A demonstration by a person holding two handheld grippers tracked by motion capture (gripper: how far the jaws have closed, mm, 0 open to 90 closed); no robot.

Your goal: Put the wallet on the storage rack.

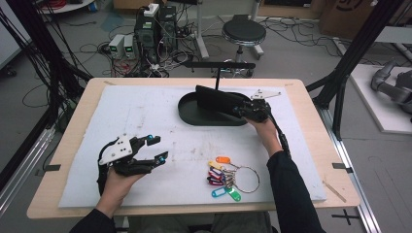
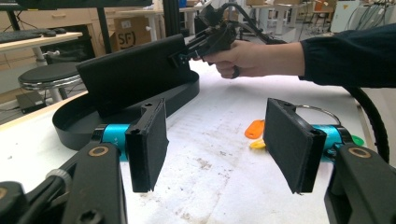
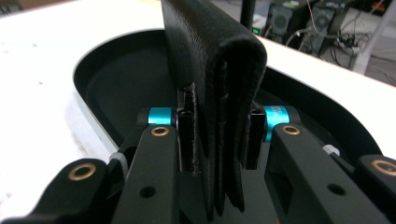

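Note:
A black folded wallet (image 1: 216,99) (image 2: 135,72) (image 3: 210,56) stands on its long edge, with its lower edge down inside a black oval tray (image 1: 187,114) (image 2: 70,126) (image 3: 102,74) at the table's far middle. My right gripper (image 1: 238,109) (image 2: 176,58) (image 3: 217,135) is shut on the wallet's right end, a pad on each face. My left gripper (image 1: 159,147) (image 2: 215,149) rests near the front left of the white mat, open with nothing between its pads, and points toward the tray.
A key ring with several coloured tags (image 1: 226,177) lies on the white mat (image 1: 145,111) near the front, right of the left gripper; its orange tag (image 2: 254,128) is in the left gripper view. A thin black stand (image 1: 218,65) rises behind the tray.

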